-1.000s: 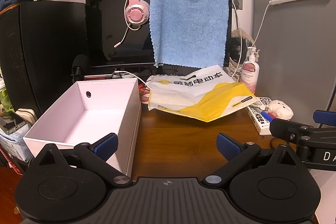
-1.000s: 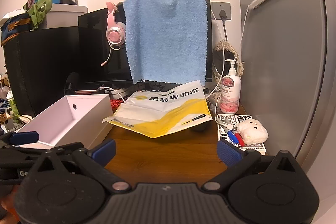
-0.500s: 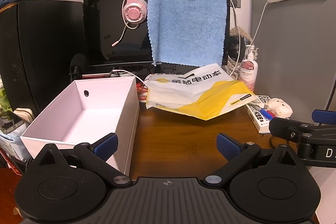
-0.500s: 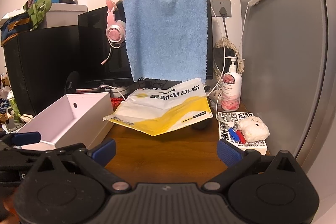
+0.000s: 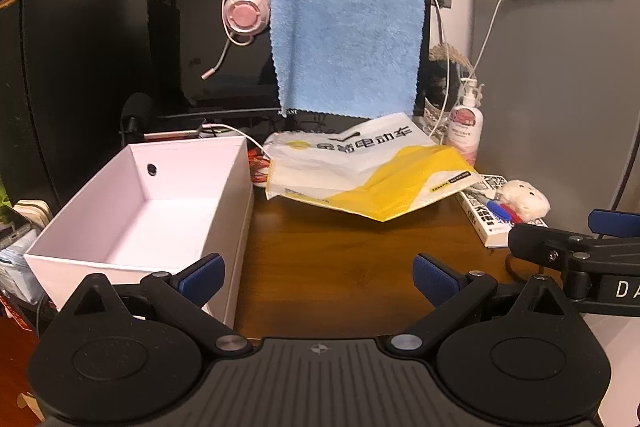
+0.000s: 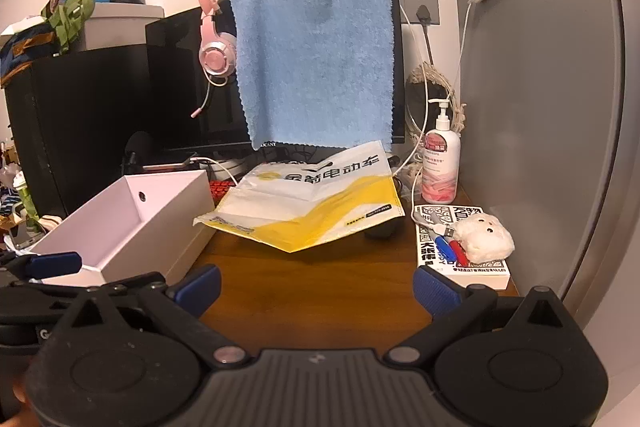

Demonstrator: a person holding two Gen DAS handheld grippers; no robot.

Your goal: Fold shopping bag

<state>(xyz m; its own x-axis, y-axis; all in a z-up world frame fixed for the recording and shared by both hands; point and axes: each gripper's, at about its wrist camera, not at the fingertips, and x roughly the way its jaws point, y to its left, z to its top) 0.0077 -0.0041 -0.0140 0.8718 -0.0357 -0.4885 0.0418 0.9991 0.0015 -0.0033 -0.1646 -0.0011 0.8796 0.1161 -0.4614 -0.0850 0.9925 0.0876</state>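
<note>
The white-and-yellow shopping bag (image 5: 368,171) (image 6: 308,199) lies flat but slightly buckled at the back of the wooden desk (image 5: 340,267) (image 6: 316,283), printed side up, its near yellow corner lifted off the wood. Its far edge sits just below the blue towel (image 5: 346,39) (image 6: 314,63) draped over a black monitor (image 5: 200,39), where a pink headset (image 5: 244,13) (image 6: 216,51) also hangs. To the bag's left stands an open white cardboard box (image 5: 140,203) (image 6: 128,223), near it but apart. To its right are a pump bottle (image 5: 466,123) (image 6: 440,159) and a book (image 5: 486,217) (image 6: 460,247) carrying pens and a small white plush toy (image 5: 524,201) (image 6: 484,239).

The left gripper (image 5: 316,273) hovers over the bare desk in front of the bag, its blue-padded jaws spread wide with nothing between them. The right gripper (image 6: 316,285) is also short of the bag, jaws likewise wide apart and empty. Each gripper's tip shows at the edge of the other's view, so the two are side by side.
</note>
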